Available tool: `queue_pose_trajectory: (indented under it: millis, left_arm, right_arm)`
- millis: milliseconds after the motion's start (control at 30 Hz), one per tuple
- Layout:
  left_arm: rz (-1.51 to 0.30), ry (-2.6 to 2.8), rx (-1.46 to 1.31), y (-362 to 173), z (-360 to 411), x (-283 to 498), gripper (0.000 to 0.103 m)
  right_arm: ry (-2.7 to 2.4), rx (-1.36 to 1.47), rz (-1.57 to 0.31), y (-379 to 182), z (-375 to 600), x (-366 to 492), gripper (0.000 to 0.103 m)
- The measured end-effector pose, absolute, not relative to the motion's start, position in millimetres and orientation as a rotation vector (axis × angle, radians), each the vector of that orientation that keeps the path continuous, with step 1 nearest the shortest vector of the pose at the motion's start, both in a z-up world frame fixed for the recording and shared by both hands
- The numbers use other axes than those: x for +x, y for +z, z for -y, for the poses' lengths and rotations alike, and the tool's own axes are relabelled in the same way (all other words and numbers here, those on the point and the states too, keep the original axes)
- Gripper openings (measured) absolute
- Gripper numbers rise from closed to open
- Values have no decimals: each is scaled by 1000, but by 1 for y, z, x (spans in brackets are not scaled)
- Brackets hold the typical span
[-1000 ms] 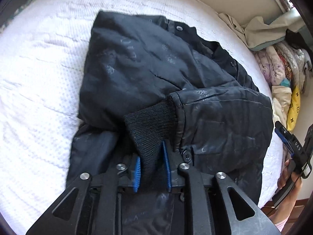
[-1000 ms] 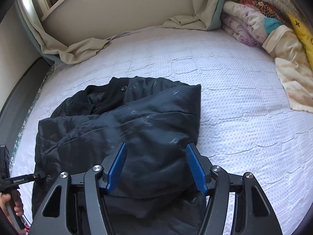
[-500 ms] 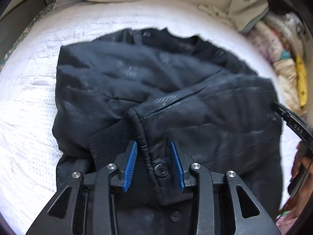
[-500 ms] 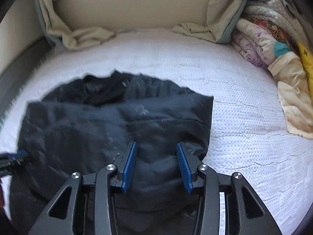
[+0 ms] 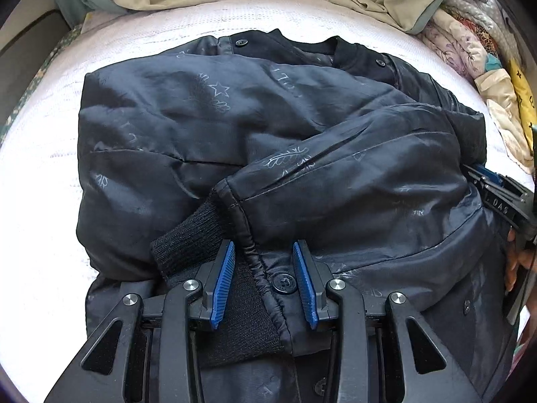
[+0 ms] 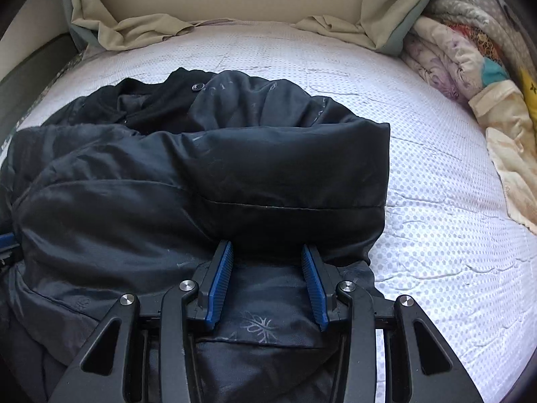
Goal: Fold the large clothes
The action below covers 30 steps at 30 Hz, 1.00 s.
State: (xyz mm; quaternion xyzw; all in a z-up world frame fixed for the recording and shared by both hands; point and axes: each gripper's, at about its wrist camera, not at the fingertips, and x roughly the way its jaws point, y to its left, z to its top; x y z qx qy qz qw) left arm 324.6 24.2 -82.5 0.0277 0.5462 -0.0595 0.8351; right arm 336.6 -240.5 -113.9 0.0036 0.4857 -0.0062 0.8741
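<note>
A black padded jacket lies on the white bed cover, both sleeves folded across its body. My left gripper is open over the near hem; a ribbed cuff and a snap button lie between its blue pads. My right gripper is open over the jacket at its near right edge, with fabric between the pads, not clamped. The right gripper also shows at the right edge of the left wrist view.
Beige curtain cloth is bunched along the far wall. A pile of folded quilts and blankets lies on the bed's right side. The white cover is bare to the right of the jacket.
My left gripper let go of the ribbed cuff and opened, shifting right over the hem. My right gripper narrowed its opening and moved closer over the jacket's near edge.
</note>
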Motion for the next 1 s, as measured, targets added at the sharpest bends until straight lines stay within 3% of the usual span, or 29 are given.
queue_pose_trajectory:
  millis: [400,600,767,1000]
  left_arm:
    - [-1128,-107,78,-83,-21,324,45]
    - [-1120,-120,76,-82,-14,320,65]
    - [-1127,-141,73,-80,-7,317,95]
    - [-1131,-131,107,-84,0,317,100]
  right_arm:
    - [-20,0,-960,-123,241,333,38]
    - [-9,59,-990,-107,249,336,40]
    - [-9,46,-954,-74,248,326,55]
    - [99,50,-882,-39,232,300,55]
